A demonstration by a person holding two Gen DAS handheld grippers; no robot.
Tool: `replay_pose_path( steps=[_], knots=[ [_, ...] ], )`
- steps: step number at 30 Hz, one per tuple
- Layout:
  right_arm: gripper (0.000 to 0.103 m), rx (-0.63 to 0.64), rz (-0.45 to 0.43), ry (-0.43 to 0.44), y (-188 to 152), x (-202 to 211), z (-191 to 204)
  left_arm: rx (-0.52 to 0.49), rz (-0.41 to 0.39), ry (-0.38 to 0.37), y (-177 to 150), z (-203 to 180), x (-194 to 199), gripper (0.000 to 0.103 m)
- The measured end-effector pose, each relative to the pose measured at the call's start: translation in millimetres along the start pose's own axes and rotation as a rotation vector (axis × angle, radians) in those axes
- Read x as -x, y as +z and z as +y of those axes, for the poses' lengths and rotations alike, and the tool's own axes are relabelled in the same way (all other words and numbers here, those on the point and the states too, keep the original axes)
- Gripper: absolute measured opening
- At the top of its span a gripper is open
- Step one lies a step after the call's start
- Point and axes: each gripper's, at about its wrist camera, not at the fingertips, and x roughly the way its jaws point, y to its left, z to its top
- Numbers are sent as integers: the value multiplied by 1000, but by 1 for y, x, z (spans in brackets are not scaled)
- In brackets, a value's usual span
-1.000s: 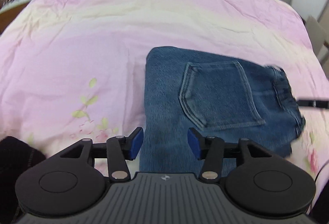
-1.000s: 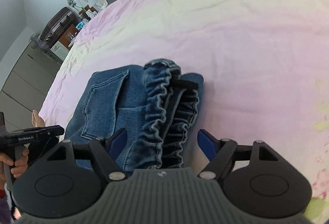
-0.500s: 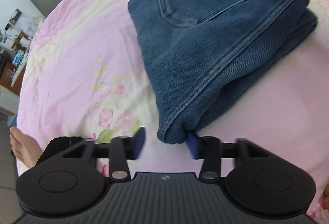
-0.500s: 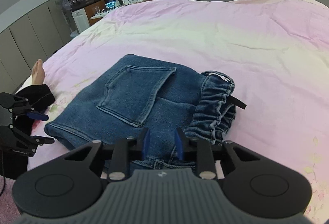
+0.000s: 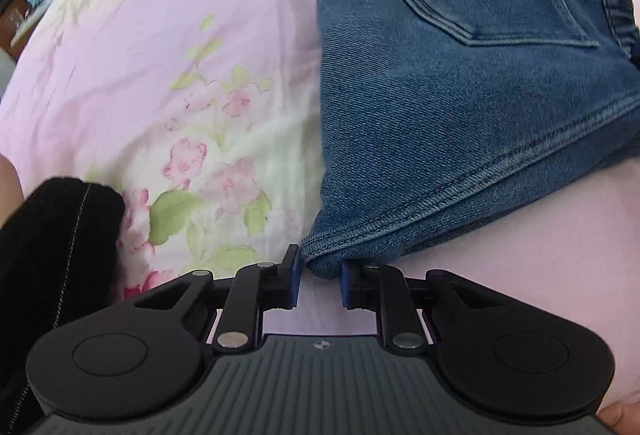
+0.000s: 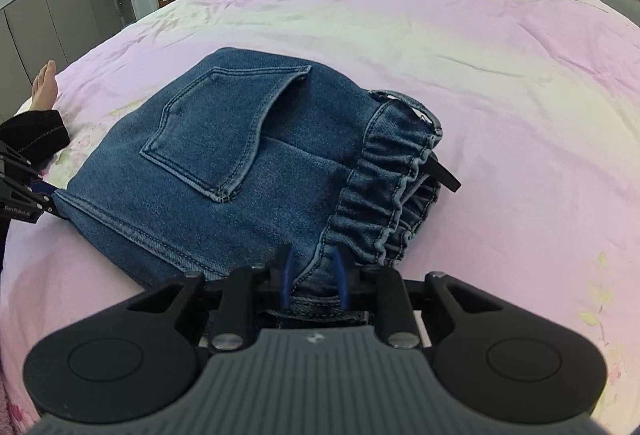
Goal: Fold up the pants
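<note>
The folded pants [image 6: 248,171] lie on the pink bed [image 6: 500,75], filling the centre of the right wrist view. Half a second ago the left hand-held gripper [image 5: 320,281] stood apart at the corner; now it has narrowed onto that hem corner. The right hand-held gripper [image 6: 312,275] stays clamped on the waistband edge. Both ends look held, probably ready for lifting or a last fold.

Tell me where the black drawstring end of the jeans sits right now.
In the right wrist view, the black drawstring end sticks out of the gathered elastic waistband on the right side of the folded jeans, over the pink bedsheet.
</note>
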Motion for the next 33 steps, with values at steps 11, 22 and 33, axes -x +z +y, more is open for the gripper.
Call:
replay_pose_path(
  steps=[11, 22, 33],
  knots=[
    [17, 7, 5, -4, 6, 17, -6, -107, 53, 98, 2, -15, 49, 27],
    [64, -3, -104, -6, 25, 127, -8, -35, -271, 131, 21, -38, 180, 45],
    [93, -8, -330, -7, 29, 275, 10, 116, -602, 134, 4, -102, 288, 73]
  ],
)
